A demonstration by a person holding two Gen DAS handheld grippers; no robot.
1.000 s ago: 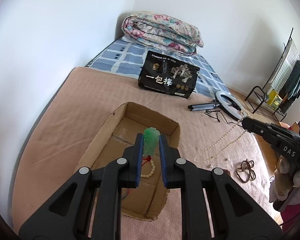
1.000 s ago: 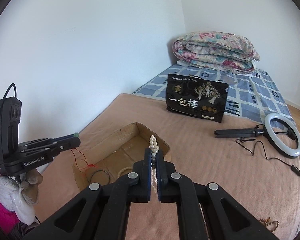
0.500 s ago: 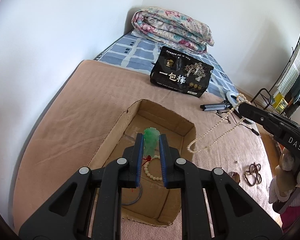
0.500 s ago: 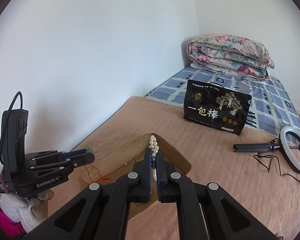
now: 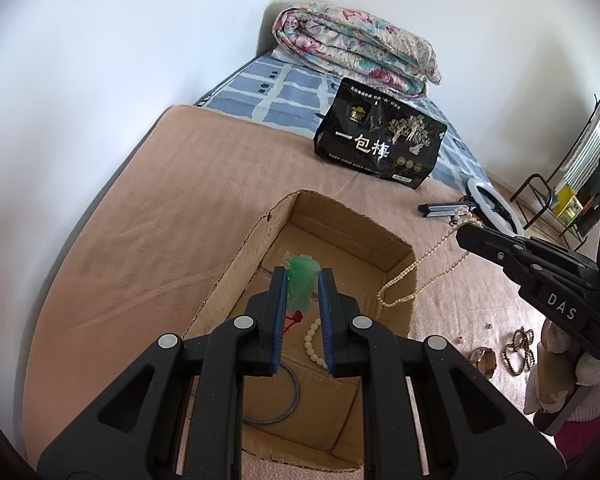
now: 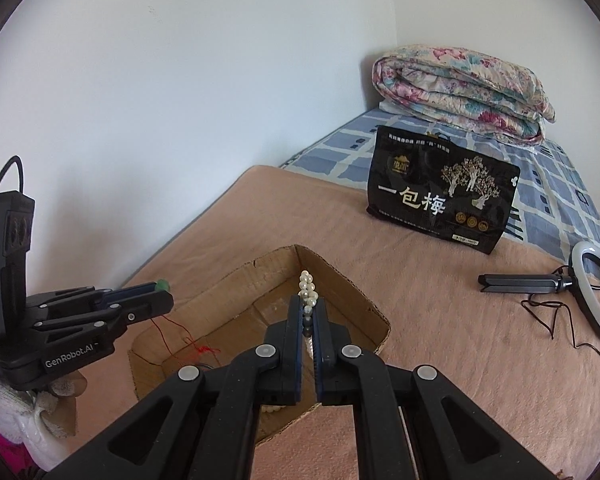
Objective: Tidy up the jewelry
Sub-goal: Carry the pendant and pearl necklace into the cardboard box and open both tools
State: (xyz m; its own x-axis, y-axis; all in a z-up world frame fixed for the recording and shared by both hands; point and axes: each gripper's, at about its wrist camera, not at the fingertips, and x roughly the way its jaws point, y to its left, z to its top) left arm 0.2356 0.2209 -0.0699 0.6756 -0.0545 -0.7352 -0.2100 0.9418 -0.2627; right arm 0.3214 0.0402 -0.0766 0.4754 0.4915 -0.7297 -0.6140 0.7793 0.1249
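Note:
My left gripper (image 5: 303, 276) is shut on a green jade pendant (image 5: 302, 284) with a red cord (image 5: 294, 320) trailing under it, held over the open cardboard box (image 5: 236, 264). In the box lie a cream bead bracelet (image 5: 312, 340) and a thin bangle (image 5: 288, 404). My right gripper (image 6: 307, 305) is shut on a pearl necklace (image 6: 307, 286); from the left wrist view the pearl necklace (image 5: 416, 268) hangs in a long loop over the box's right wall. The left gripper (image 6: 156, 294) with the pendant's red cord (image 6: 184, 340) shows at the left of the right wrist view.
On the brown blanket (image 5: 148, 208) right of the box lie dark bead bracelets (image 5: 518, 350) and a small ring-like piece (image 5: 484, 360). A black snack bag (image 5: 380, 140), a ring light on a stand (image 5: 488, 204), a folded quilt (image 5: 356, 48) and a metal rack (image 5: 572, 184) stand farther off.
Both grippers have moved in towards the box and lower. The hanging pearl loop has travelled from the blanket at the right to the box's right wall.

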